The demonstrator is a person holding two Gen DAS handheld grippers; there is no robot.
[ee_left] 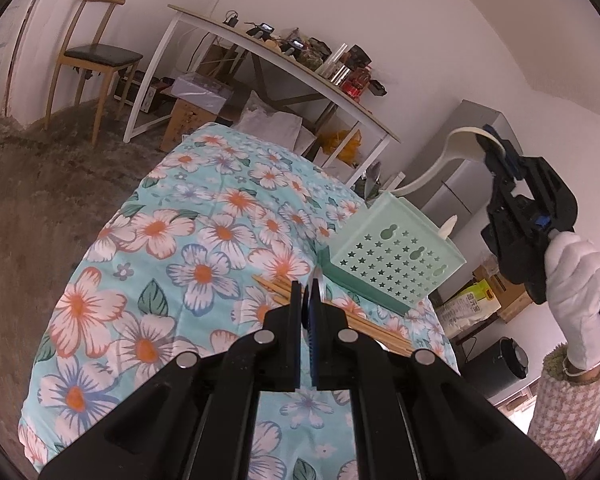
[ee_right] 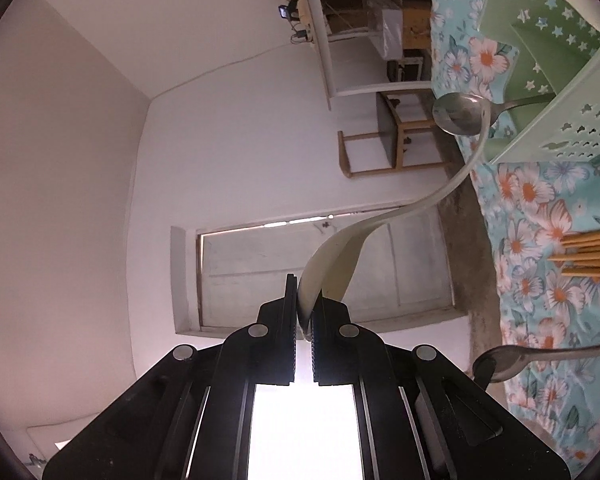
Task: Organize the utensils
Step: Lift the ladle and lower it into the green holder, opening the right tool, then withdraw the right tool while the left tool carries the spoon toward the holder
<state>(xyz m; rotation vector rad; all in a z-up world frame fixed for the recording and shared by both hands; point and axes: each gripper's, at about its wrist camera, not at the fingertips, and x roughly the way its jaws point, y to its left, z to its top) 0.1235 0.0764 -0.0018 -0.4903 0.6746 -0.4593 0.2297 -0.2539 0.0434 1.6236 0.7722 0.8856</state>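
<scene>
My left gripper (ee_left: 309, 288) is shut on a metal spoon (ee_left: 318, 278), seen edge-on between its fingers; its bowl (ee_right: 494, 364) shows low in the right wrist view. It hovers over several wooden chopsticks (ee_left: 364, 322) lying on the floral cloth. My right gripper (ee_left: 491, 146), rolled on its side (ee_right: 305, 292), is shut on the bowl of a cream plastic spoon (ee_right: 332, 256). That spoon's curved handle (ee_left: 424, 176) reaches down to the top of the green star-holed basket (ee_left: 396, 256). Another metal spoon (ee_right: 460, 114) sticks out of the basket (ee_right: 560, 60).
The floral cloth (ee_left: 160, 240) covers the table. A cream handle (ee_left: 449, 225) pokes from the basket. Behind stand a cluttered white desk (ee_left: 284, 60), a wooden chair (ee_left: 96, 56) and a grey cabinet (ee_left: 460, 176). A white-gloved hand (ee_left: 576, 280) holds the right gripper. Boxes and a black bin (ee_left: 504, 364) sit on the floor.
</scene>
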